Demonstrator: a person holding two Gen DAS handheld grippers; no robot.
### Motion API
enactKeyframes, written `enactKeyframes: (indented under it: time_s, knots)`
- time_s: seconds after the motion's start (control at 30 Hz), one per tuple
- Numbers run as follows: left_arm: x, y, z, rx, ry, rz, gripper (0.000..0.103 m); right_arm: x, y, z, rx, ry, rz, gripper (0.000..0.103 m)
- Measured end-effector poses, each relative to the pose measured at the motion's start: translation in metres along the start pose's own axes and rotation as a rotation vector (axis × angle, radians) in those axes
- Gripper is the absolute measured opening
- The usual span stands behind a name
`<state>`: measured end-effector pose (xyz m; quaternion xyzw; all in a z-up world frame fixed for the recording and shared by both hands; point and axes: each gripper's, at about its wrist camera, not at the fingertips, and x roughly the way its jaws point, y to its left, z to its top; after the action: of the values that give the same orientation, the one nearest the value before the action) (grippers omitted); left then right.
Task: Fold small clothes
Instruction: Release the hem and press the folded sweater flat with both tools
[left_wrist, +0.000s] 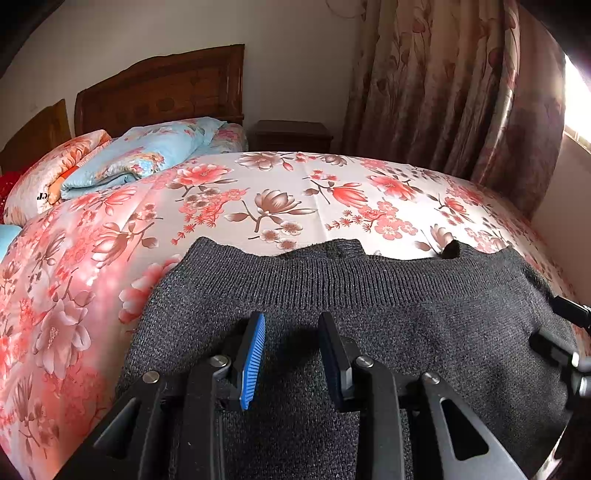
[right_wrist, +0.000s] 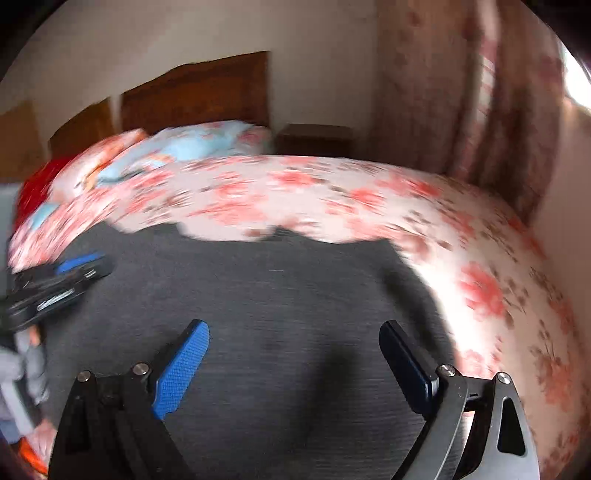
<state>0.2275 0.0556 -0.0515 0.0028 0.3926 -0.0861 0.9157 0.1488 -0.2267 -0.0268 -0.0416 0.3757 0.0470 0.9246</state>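
Observation:
A dark grey knitted garment (left_wrist: 369, 306) lies flat on the floral bedspread (left_wrist: 277, 195), its ribbed band along the far edge. My left gripper (left_wrist: 291, 321) is open just above its near part, with nothing between the fingers. In the blurred right wrist view the same garment (right_wrist: 258, 288) fills the middle. My right gripper (right_wrist: 295, 328) is wide open above it and empty. The left gripper (right_wrist: 74, 269) shows at the left of that view, over the garment's left side. The right gripper's body (left_wrist: 569, 332) shows at the right edge of the left wrist view.
Folded quilts and pillows (left_wrist: 140, 155) lie at the head of the bed by a wooden headboard (left_wrist: 162, 88). A dark nightstand (left_wrist: 291, 136) stands beyond the bed. Floral curtains (left_wrist: 461, 92) hang at the right by a bright window.

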Motion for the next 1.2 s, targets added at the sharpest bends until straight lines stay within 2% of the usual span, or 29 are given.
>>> enactKeyframes:
  time_s: [0.1,0.23,0.33,0.5,0.57,0.63,0.73,0.93,1.13,1.17,1.2]
  knots:
    - [0.000,0.000,0.000,0.000,-0.001,0.001,0.030,0.008,0.030,0.001,-0.081,0.023,0.066,0.103]
    - [0.000,-0.001,0.000,0.005,-0.001,0.007,0.030,0.029,0.049,0.001,-0.156,0.072,0.083,0.103]
    - [0.000,-0.001,-0.001,0.007,-0.001,0.010,0.030,0.033,0.029,0.001,-0.081,0.093,0.088,0.103]
    - [0.000,-0.001,-0.001,0.006,-0.002,0.007,0.030,0.019,-0.028,-0.008,0.026,0.071,-0.060,0.103]
    - [0.000,-0.001,-0.001,0.004,-0.002,0.005,0.030,0.014,-0.059,-0.014,0.118,0.060,-0.066,0.103]
    - [0.000,-0.001,-0.001,0.002,0.000,0.004,0.030,0.015,-0.077,-0.018,0.196,0.079,-0.110,0.103]
    - [0.002,-0.002,0.000,0.008,0.009,0.004,0.030,0.021,-0.090,-0.023,0.275,0.099,-0.059,0.103]
    - [0.002,-0.002,0.001,0.008,0.012,0.002,0.030,0.013,-0.071,-0.021,0.182,0.039,-0.095,0.103]
    - [-0.005,0.003,0.000,-0.045,0.031,-0.005,0.030,0.013,-0.083,-0.024,0.242,0.047,0.002,0.103]
    - [-0.014,0.001,-0.002,-0.082,0.029,-0.023,0.027,0.015,-0.083,-0.025,0.245,0.055,0.014,0.103]
    - [-0.026,-0.003,-0.006,-0.110,0.009,-0.099,0.027,0.017,-0.084,-0.025,0.249,0.063,0.023,0.103]
